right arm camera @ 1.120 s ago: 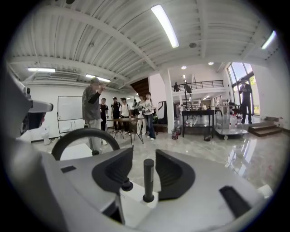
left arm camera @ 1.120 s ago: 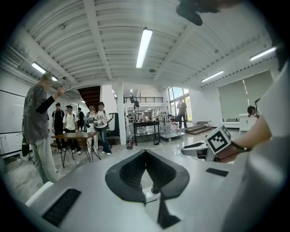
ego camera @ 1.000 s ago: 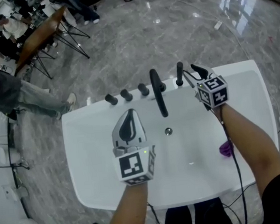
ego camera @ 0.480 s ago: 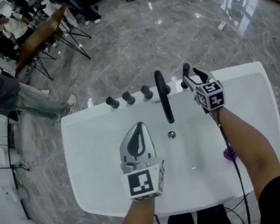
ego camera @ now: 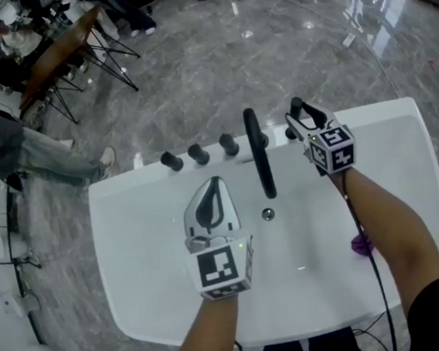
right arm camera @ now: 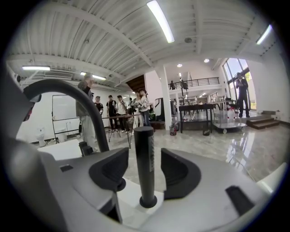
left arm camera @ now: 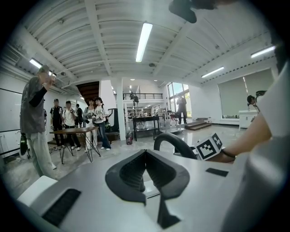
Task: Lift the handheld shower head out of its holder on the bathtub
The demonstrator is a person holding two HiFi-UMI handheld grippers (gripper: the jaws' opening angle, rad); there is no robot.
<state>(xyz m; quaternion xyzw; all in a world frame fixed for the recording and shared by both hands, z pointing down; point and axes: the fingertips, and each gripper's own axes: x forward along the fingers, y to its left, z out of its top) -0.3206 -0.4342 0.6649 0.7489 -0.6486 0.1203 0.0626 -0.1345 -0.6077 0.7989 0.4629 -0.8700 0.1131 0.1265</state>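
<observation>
Handheld shower head (right arm camera: pixel 144 158) – black stick, upright in its holder (right arm camera: pixel 147 201) on the far rim of the bathtub (ego camera: pixel 146 217), right of the arched black spout (ego camera: pixel 258 151). Right gripper (ego camera: pixel 304 115) sits around it: jaws spread wide, one on each side of the stick, pads not pressing, just been opening. Nothing grasped. Left gripper (ego camera: pixel 214 185) hovers over the tub basin, jaws closed together at the tips, empty. Three black knobs (ego camera: pixel 198 154) line the rim left of the spout; drain (ego camera: pixel 268 215) below the spout. Small purple thing (ego camera: pixel 358 244) beside the right forearm – can't tell what. Grey marble floor (ego camera: pixel 268 49) beyond, people (ego camera: pixel 5 143) by a table (ego camera: pixel 62 55) at far left.
</observation>
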